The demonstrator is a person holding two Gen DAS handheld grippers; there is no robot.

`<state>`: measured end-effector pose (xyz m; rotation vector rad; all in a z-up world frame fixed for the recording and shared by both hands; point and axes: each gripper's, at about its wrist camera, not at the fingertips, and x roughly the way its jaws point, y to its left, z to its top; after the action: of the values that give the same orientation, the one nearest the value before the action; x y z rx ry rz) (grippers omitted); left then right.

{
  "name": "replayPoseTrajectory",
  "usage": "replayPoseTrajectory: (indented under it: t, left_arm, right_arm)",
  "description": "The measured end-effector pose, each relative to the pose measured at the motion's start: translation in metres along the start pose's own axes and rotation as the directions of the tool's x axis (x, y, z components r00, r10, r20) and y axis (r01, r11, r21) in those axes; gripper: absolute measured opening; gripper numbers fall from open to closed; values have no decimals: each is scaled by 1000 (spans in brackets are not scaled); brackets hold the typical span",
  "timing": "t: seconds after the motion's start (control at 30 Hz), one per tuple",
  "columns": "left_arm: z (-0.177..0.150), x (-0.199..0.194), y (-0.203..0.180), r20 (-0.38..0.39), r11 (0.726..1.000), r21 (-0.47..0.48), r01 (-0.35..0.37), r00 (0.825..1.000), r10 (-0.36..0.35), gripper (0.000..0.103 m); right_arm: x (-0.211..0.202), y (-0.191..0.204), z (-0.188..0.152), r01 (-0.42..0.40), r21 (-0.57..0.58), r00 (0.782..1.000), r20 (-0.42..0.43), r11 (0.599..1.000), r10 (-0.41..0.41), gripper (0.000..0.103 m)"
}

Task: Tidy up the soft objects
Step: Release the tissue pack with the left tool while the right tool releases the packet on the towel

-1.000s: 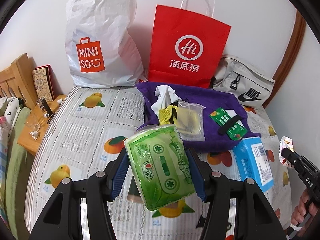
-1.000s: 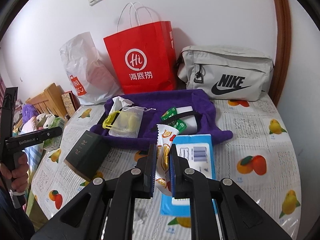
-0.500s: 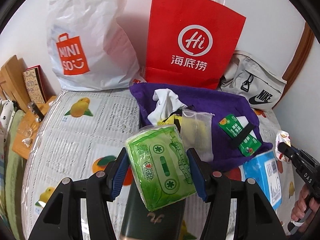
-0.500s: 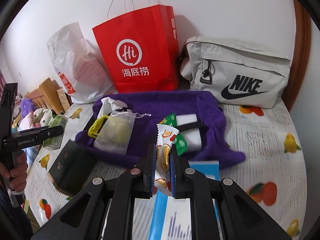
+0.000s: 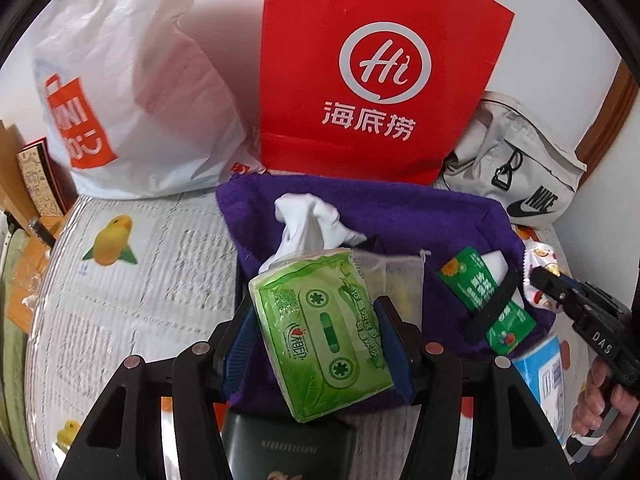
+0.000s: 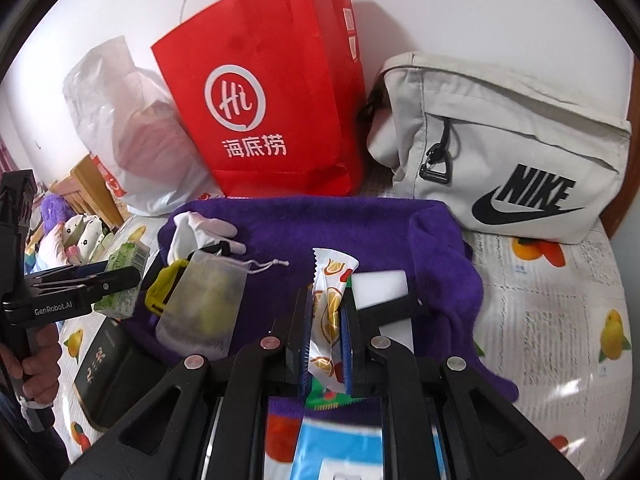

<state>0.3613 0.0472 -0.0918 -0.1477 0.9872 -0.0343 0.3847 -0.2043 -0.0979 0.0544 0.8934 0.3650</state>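
My left gripper (image 5: 316, 332) is shut on a green tissue pack (image 5: 320, 328) and holds it above the near edge of the purple towel (image 5: 400, 216). It also shows at the left of the right wrist view (image 6: 120, 276). My right gripper (image 6: 326, 332) is shut on a white snack sachet with orange fruit print (image 6: 330, 300), over the towel (image 6: 340, 224). On the towel lie a white cloth (image 5: 308, 220), a mesh drawstring pouch (image 6: 204, 304) with a yellow thing inside, and a green packet under a black strap (image 5: 488, 304).
A red paper bag (image 5: 372, 76), a white Miniso plastic bag (image 5: 120, 92) and a grey Nike bag (image 6: 504, 148) stand against the wall behind the towel. A dark green box (image 6: 108, 372) and a blue box (image 5: 540, 376) lie near the front. Wooden furniture (image 5: 28, 216) is left.
Both grippers have moved forward toward the bags, carrying their loads over the purple towel. The tissue pack and the sachet stay gripped.
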Motion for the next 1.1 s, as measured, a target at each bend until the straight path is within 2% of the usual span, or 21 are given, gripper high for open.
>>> replayPoseTrajectory:
  t: [0.2, 0.5, 0.6, 0.63, 0.73, 0.87, 1.1]
  left_arm:
    - [19, 18, -8, 3, 1000, 24, -12, 1000, 11, 57]
    - [21, 42, -9, -43, 1000, 26, 0, 999, 1, 58]
    - [21, 45, -9, -48, 1000, 17, 5, 999, -4, 64]
    - [21, 46, -9, -51, 1000, 12, 10, 999, -9, 68]
    - [22, 48, -9, -51, 1000, 1, 8, 999, -8, 77]
    - [22, 46, -9, -53, 1000, -2, -2, 999, 2, 78]
    - [21, 19, -1, -14, 1000, -2, -15, 1000, 15, 78]
  right_arm:
    - [25, -4, 10, 17, 0, 1000, -25, 1000, -17, 15]
    - [55, -11, 4, 38, 4, 994, -101, 999, -38, 20]
    - [57, -15, 3, 24, 21, 994, -109, 999, -22, 24]
    - [57, -17, 4, 23, 24, 994, -107, 999, -20, 27]
    - [54, -19, 4, 45, 24, 994, -99, 999, -43, 46]
    - [49, -22, 6, 58, 22, 995, -82, 998, -56, 58]
    - [15, -16, 6, 87, 15, 996, -8, 996, -87, 61]
